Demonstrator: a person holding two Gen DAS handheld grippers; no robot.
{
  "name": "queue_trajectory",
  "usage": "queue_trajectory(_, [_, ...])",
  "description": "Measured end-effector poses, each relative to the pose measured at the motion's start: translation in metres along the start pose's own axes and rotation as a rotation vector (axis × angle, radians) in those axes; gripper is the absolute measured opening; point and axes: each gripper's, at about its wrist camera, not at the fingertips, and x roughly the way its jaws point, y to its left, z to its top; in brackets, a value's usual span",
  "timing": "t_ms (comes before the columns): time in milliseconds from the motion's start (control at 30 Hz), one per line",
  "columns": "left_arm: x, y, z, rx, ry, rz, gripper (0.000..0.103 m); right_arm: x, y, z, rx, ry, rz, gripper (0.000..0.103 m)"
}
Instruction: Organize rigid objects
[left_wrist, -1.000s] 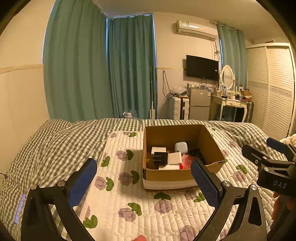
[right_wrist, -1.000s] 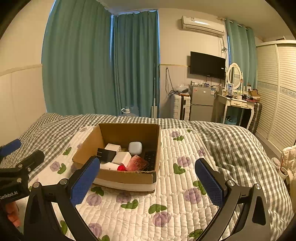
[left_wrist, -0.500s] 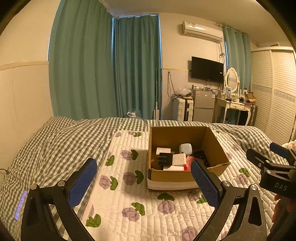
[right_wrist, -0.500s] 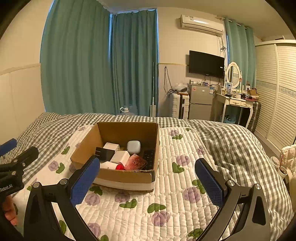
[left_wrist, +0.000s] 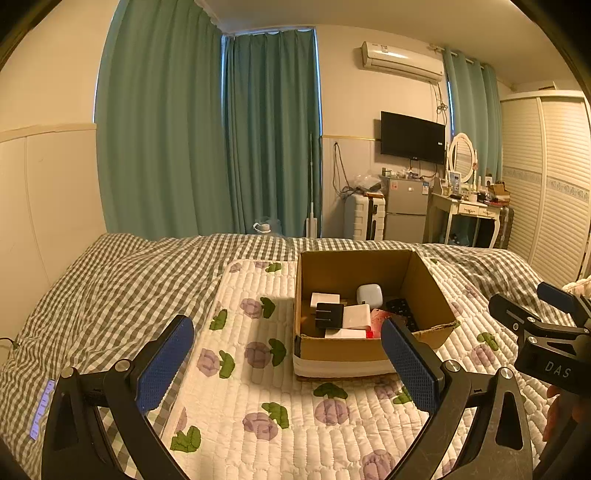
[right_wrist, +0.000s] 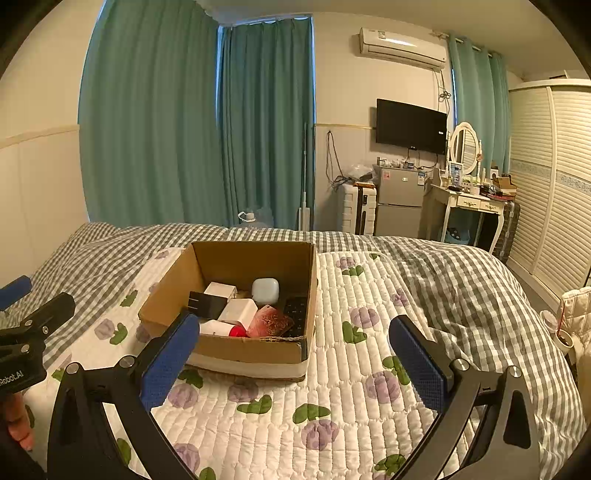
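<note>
An open cardboard box (left_wrist: 343, 349) (right_wrist: 243, 349) stands on a white quilted mat with purple flowers on the bed. Inside lie a black charger (left_wrist: 328, 315) (right_wrist: 207, 304), white adapters (left_wrist: 356, 316) (right_wrist: 238, 309), a pale blue earbud case (left_wrist: 369, 295) (right_wrist: 265, 290), a pink patterned item (right_wrist: 269, 324), a red object (right_wrist: 238, 331) and a dark keypad (right_wrist: 297, 310). My left gripper (left_wrist: 286, 363) is open and empty, held in front of the box. My right gripper (right_wrist: 293, 363) is open and empty, in front of the box's near wall.
The mat (left_wrist: 258, 387) lies over a grey checked blanket (left_wrist: 110, 288). The right gripper shows at the right edge of the left wrist view (left_wrist: 546, 332); the left gripper shows at the left edge of the right wrist view (right_wrist: 29, 332). Green curtains, a fridge and a dressing table stand beyond the bed.
Both grippers have drawn back and risen slightly from the box, which looks a little smaller and lower. Both stay open and empty. The box contents have not moved.
</note>
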Motion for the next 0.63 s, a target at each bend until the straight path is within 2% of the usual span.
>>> queue_trajectory(633, [0.0059,0.0012,-0.0013,0.001,0.017,0.013,0.103,0.0071,0.0022,0.0005,0.001,0.028,0.001,0.103])
